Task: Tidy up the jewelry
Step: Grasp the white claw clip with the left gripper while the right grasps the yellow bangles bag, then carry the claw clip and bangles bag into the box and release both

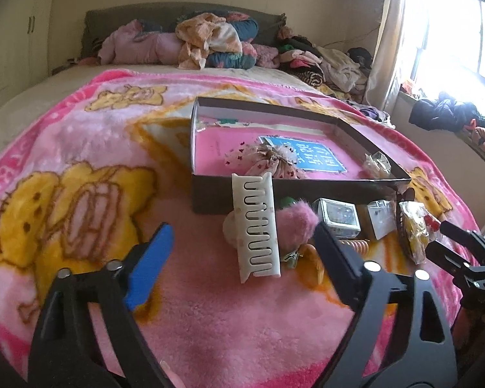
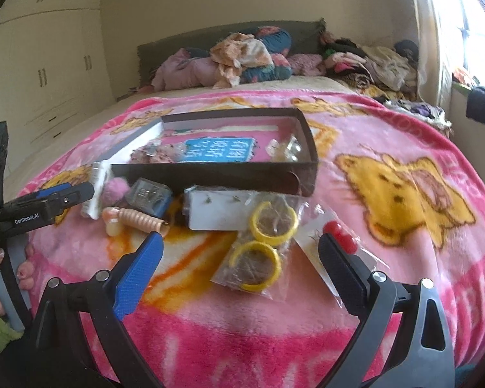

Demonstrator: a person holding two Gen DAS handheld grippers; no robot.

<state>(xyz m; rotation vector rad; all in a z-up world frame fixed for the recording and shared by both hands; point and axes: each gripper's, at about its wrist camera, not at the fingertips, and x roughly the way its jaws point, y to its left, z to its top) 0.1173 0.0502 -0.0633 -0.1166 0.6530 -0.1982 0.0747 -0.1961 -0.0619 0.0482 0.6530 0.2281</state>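
Observation:
A dark open box (image 1: pixel 274 190) (image 2: pixel 210 174) lies on the pink blanket and holds a frilly scrunchie (image 1: pixel 268 158) and a small clear packet (image 1: pixel 376 161). In front of it lie a white hair claw (image 1: pixel 257 226), a pink pompom (image 1: pixel 296 223), a clear case (image 1: pixel 339 216), a spiral hair tie (image 2: pixel 139 220), an earring card (image 2: pixel 216 213) and a bag of yellow hoops (image 2: pixel 262 245). My left gripper (image 1: pixel 242 249) is open around the white claw, empty. My right gripper (image 2: pixel 242 262) is open over the bag of yellow hoops, empty.
The pink cartoon blanket (image 1: pixel 97 161) covers the bed. Piled clothes and pillows (image 1: pixel 210 42) lie at the headboard. A window sill with clothes (image 1: pixel 446 113) is at the right, wardrobes (image 2: pixel 48 64) at the left. A red item in clear wrap (image 2: pixel 339 236) lies by my right finger.

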